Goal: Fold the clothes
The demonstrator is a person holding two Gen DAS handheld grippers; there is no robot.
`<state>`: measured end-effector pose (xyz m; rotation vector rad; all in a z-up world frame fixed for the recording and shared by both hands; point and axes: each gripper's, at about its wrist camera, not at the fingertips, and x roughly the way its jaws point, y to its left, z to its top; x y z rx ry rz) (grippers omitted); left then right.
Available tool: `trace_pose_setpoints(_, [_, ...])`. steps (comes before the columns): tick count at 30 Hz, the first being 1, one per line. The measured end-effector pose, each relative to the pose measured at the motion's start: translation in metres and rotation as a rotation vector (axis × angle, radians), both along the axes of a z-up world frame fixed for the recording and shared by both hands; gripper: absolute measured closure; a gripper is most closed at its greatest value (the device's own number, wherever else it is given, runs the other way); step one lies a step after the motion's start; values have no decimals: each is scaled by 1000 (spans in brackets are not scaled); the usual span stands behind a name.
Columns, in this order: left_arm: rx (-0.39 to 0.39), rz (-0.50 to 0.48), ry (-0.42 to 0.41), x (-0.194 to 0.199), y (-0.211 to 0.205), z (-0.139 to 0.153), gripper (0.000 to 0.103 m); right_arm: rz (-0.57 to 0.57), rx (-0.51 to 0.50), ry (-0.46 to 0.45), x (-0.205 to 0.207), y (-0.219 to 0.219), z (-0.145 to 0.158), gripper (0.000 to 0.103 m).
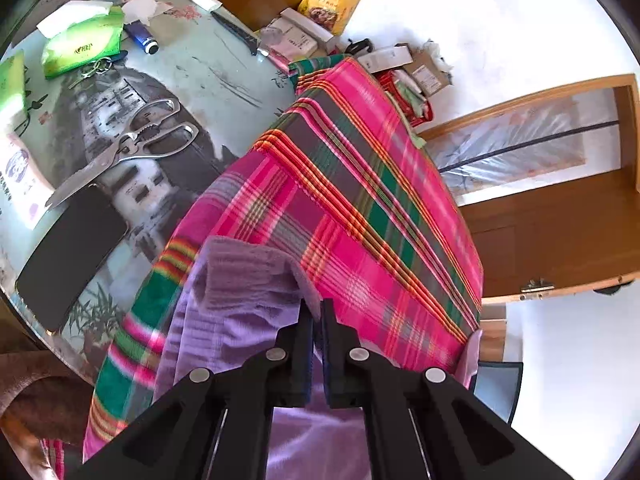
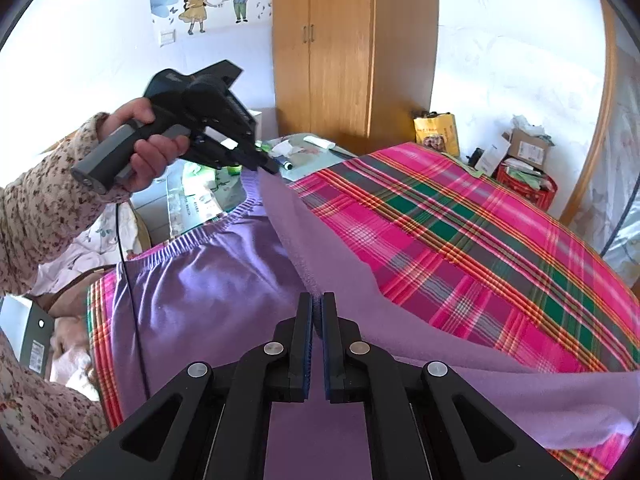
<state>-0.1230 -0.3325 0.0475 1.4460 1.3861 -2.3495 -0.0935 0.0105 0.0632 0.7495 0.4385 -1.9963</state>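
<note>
Left wrist view: a phone (image 1: 72,248) and scissors (image 1: 128,148) are seen at left on a printed tabletop (image 1: 224,76), green tissue packs (image 1: 82,42) at upper left. A pink plaid cloth (image 1: 360,184) fills the centre and right. The left gripper (image 1: 318,308), at lower centre, is clamped narrowly on an edge of the purple garment (image 1: 240,280).

Right wrist view: at upper left a hand (image 2: 148,140) in a floral sleeve (image 2: 44,208) is seen holding the left gripper (image 2: 269,168), its tips pinching the garment's lifted corner. The garment (image 2: 208,280) is draped over the plaid cloth (image 2: 480,232), lower left to lower right. The right gripper (image 2: 317,300), at lower centre, is closed on the garment's raised edge.
</note>
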Motion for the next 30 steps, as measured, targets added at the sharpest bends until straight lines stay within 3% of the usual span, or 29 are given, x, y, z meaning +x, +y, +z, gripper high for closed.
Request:
trace_pose_setpoints(11, [42, 48, 56, 63, 3, -1, 100, -40, -26, 8, 27, 13, 5, 99])
trace_pose_setpoints(18, [12, 29, 87, 91, 12, 7, 100, -38, -21, 18, 42, 19, 8, 99])
trace_pose_setpoints(30, [15, 38, 72, 121, 15, 9, 100, -34, -21, 31, 70, 26, 10, 99])
